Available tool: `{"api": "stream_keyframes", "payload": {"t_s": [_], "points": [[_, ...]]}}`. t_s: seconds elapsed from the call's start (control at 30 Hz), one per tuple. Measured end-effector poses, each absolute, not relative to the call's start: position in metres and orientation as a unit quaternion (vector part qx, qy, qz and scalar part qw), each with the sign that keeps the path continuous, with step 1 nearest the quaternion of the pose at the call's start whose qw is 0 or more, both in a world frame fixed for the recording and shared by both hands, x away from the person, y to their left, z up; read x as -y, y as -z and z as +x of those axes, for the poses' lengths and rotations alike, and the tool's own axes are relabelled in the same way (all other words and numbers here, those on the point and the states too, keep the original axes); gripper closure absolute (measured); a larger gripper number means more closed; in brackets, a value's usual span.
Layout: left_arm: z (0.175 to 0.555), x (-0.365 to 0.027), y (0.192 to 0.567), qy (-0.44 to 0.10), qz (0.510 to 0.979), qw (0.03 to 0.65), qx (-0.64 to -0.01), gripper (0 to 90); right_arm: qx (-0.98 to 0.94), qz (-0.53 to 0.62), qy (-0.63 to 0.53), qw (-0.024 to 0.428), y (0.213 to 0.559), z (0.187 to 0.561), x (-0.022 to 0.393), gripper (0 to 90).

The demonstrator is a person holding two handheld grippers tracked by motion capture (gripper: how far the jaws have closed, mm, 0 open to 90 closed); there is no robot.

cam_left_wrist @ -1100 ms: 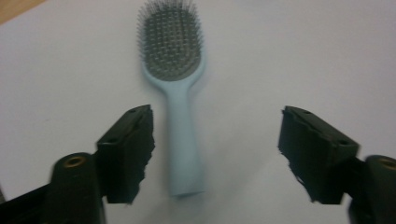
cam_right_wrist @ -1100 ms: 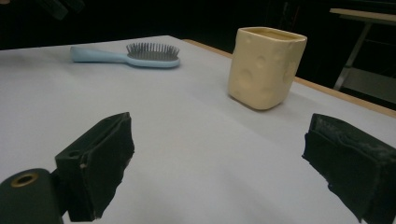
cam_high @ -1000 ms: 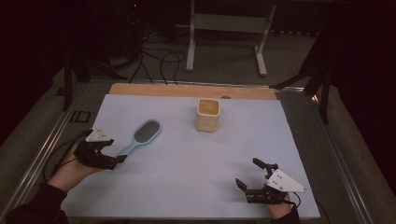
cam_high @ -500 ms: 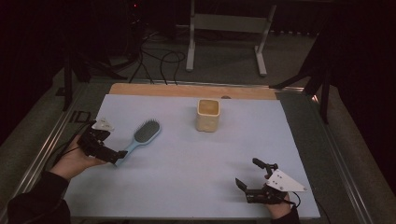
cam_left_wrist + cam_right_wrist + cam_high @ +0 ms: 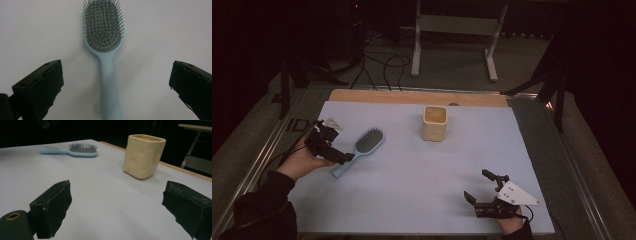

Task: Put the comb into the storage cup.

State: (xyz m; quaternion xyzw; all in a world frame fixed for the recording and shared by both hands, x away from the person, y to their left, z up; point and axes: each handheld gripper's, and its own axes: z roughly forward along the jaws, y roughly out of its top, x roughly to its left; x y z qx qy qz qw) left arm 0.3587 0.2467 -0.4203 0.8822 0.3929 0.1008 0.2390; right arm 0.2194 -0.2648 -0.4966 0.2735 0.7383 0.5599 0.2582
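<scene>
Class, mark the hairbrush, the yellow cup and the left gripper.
hairbrush [image 5: 103,27], left gripper view, on the bristle pad.
yellow cup [image 5: 434,129], high view, on its front wall.
left gripper [image 5: 343,158], high view, between its open jaws.

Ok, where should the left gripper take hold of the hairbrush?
Probably the handle of the hairbrush, coming from its free end. It lies flat, bristles up, the slim handle running between the open left gripper, narrower than the head.

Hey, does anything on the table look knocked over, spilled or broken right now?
Nothing stands out. The hairbrush lies flat, bristles up, and the yellow cup stands upright on the sheet, apart from it.
</scene>
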Motion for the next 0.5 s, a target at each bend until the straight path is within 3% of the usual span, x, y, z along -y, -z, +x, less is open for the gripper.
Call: {"api": "stream_keyframes", "payload": {"t_s": [0.5], "points": [[0.380,-0.242,0.450,-0.066,0.884,0.225,-0.404,0.3,-0.739,0.273,-0.561,0.255,0.497,0.219,0.264,7.9]]}}
